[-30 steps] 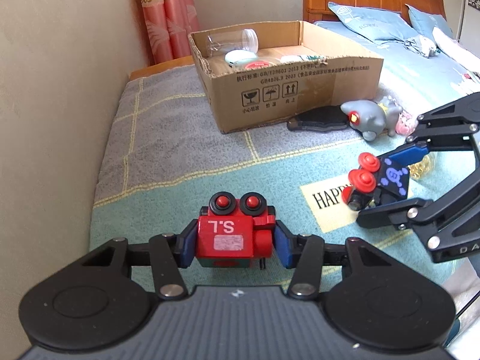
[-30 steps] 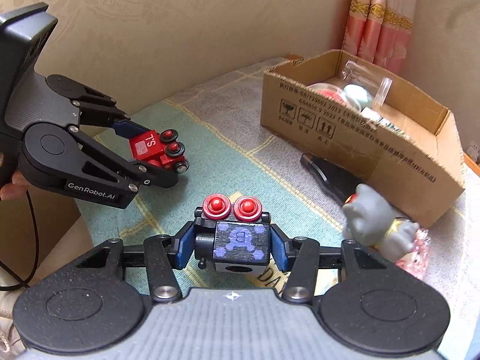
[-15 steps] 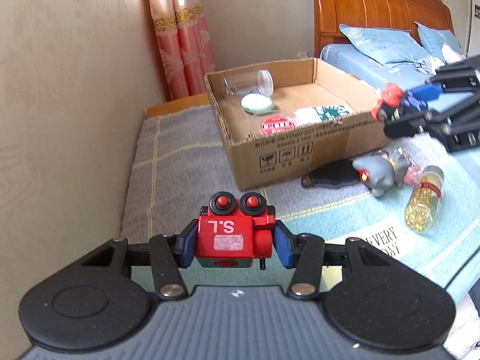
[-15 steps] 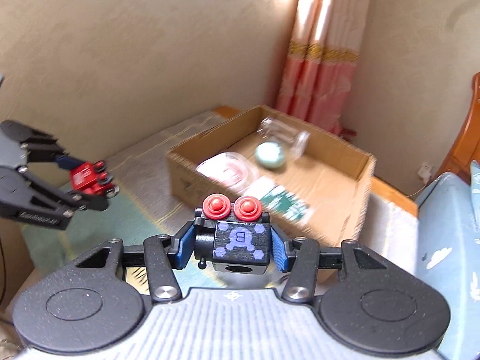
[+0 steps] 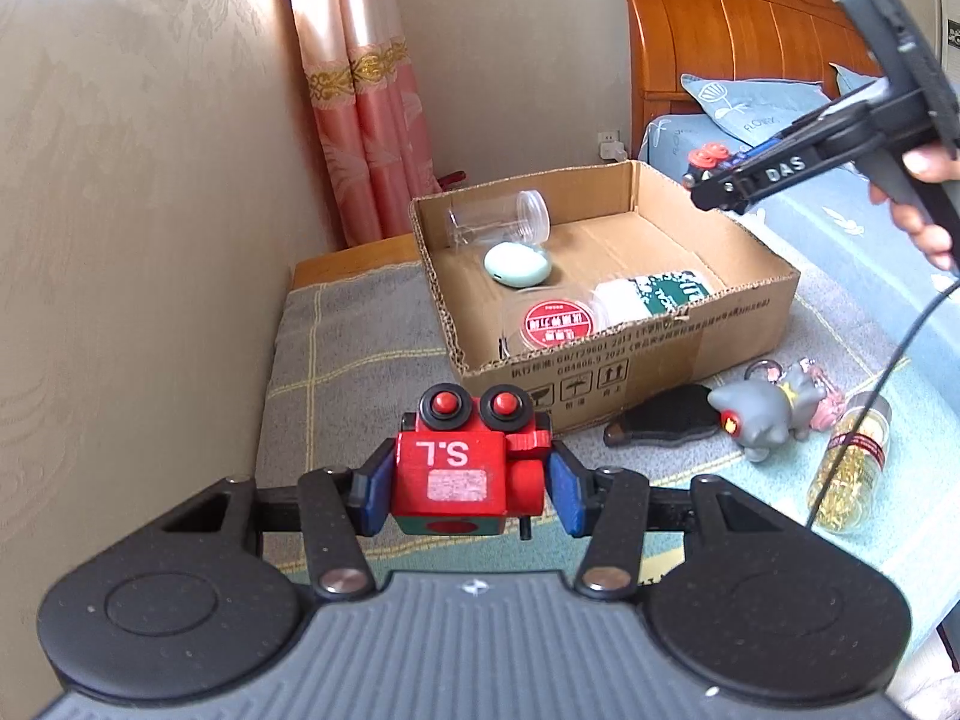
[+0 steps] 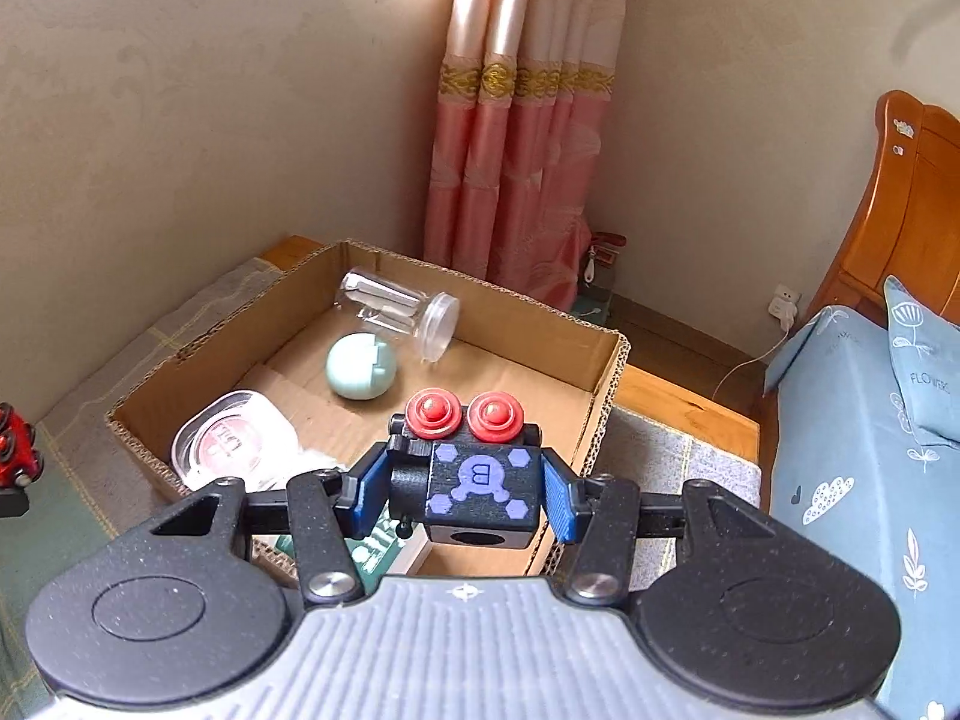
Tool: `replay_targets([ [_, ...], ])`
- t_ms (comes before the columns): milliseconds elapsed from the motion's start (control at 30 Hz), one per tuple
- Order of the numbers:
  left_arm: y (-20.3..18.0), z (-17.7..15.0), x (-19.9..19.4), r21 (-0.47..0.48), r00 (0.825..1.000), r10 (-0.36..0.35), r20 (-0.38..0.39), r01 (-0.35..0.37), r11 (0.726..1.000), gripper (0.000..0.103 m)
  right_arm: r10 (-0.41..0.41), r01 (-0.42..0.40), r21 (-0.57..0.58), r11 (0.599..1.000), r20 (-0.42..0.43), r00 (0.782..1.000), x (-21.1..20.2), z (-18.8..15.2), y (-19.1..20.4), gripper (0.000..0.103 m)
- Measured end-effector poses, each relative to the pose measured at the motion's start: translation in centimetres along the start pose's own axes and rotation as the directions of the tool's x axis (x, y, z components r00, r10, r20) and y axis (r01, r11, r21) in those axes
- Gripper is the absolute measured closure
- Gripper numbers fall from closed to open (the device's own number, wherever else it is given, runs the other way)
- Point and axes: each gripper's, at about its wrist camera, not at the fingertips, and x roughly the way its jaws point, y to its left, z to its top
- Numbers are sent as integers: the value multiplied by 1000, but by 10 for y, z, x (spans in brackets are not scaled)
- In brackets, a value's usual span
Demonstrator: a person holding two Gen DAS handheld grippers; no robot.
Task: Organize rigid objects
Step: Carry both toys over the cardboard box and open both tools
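The left gripper (image 5: pixel 469 483) is closed on a red wooden block toy with two black-and-red round knobs (image 5: pixel 471 471). Its blue pads press both sides of the toy, the knobs point away from the camera, and the white letters on its top face read upside down. It hangs above the grey and green checked blanket (image 5: pixel 336 372), short of the near wall of the open brown cardboard box (image 5: pixel 630 354). There is free blanket to the left of the box, up to the beige wall.

The right gripper (image 6: pixel 465 492) has a black block toy with purple hexagon marks and two red knobs (image 6: pixel 477 489) between its pads, and its jaws are opening. A small gap seems to show at the right pad, but I cannot tell if the left pad touches. This toy is over the right part of the box, knobs pointing away, its longer side lying across between the pads.

The box holds a round lidded container with a red label (image 5: pixel 555 324), a mint-green egg-shaped case (image 6: pixel 362 366) and a clear plastic jar on its side (image 6: pixel 399 315), its lid end toward the middle. The floor right of them is bare.

A white and green packet (image 6: pixel 384 543) is partly hidden behind the right gripper.
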Motion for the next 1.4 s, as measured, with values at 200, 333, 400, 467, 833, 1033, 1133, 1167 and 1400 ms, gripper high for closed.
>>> replay_targets([
  [200,-1,11,6,4,1000,-11,3,11,1000,53,-8,8,60,998,-5,1000,-1,-5,-12,8],
  [333,-4,22,11,11,1000,-12,6,12,1000,53,2,-2,84,996,-2,1000,-17,-15,-13,0],
  [400,-6,29,14,17,1000,-19,14,18,1000,53,2,-1,99,995,-16,1000,-25,-18,-13,0],
  [467,-6,38,17,18,999,-27,19,26,999,53,4,-2,106,994,-19,1000,-34,-21,-12,0],
  [833,2,95,69,-12,999,-51,1,51,999,53,7,-10,134,991,23,1000,-90,-30,-2,0],
  [1033,0,119,106,14,999,-32,-31,33,999,53,-72,67,167,984,23,997,-109,-55,11,0],
  [1133,3,125,120,5,998,-39,-50,39,999,53,-82,77,186,980,18,996,-116,-68,17,0],
  [1167,3,126,124,1,998,-38,-57,38,999,53,-86,81,199,977,20,996,-118,-72,18,0],
  [1400,5,124,130,-47,1000,-15,-25,14,999,1,-82,80,260,962,-1,997,-120,-88,17,0],
])
